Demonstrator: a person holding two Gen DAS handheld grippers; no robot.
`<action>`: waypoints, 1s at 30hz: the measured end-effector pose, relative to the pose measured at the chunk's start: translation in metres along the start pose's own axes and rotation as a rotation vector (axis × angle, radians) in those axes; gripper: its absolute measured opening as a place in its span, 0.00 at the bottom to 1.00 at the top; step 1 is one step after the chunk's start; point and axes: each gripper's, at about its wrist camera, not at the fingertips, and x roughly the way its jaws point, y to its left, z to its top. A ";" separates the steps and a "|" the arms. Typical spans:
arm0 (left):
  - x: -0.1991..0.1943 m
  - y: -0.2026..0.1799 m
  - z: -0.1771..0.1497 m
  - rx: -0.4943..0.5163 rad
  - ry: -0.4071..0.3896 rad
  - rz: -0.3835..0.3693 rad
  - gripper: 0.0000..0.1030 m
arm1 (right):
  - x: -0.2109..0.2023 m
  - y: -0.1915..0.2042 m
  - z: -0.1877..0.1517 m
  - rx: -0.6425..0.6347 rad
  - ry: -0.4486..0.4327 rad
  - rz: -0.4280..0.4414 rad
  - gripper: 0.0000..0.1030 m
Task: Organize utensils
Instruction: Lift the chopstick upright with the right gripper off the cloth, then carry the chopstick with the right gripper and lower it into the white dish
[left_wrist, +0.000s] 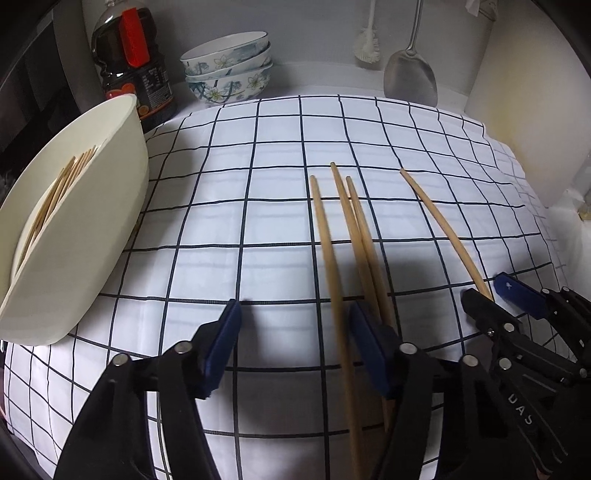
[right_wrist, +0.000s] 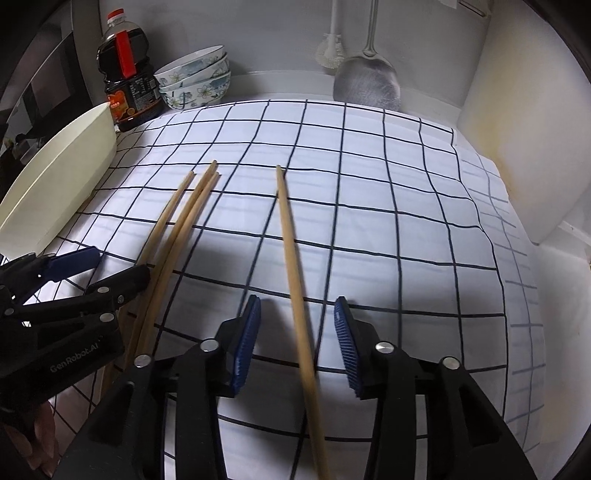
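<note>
Several wooden chopsticks lie on a checked cloth (left_wrist: 258, 229). In the left wrist view a group of three (left_wrist: 343, 229) runs toward me; one of them passes between the open jaws of my left gripper (left_wrist: 295, 325), low over the cloth. A single chopstick (right_wrist: 291, 251) lies between the open jaws of my right gripper (right_wrist: 295, 317). It also shows in the left wrist view (left_wrist: 443, 229), beside the right gripper (left_wrist: 495, 291). A cream tub (left_wrist: 85, 221) at the left holds several more chopsticks (left_wrist: 55, 192).
At the back stand a dark sauce bottle (left_wrist: 129, 62), stacked floral bowls (left_wrist: 229, 66), a hanging brush (left_wrist: 367, 40) and a metal spatula (left_wrist: 410, 74). A wall (left_wrist: 524, 92) closes the right side. The left gripper shows at the lower left of the right wrist view (right_wrist: 107, 266).
</note>
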 end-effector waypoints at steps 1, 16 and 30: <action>0.000 -0.001 0.000 -0.001 -0.001 -0.001 0.50 | 0.000 0.001 0.000 -0.003 -0.001 0.001 0.31; -0.005 -0.001 0.000 -0.002 0.035 -0.033 0.07 | -0.003 0.007 -0.001 0.014 0.017 0.033 0.06; -0.072 0.037 0.017 -0.070 -0.064 -0.059 0.07 | -0.053 0.025 0.022 0.039 -0.046 0.076 0.06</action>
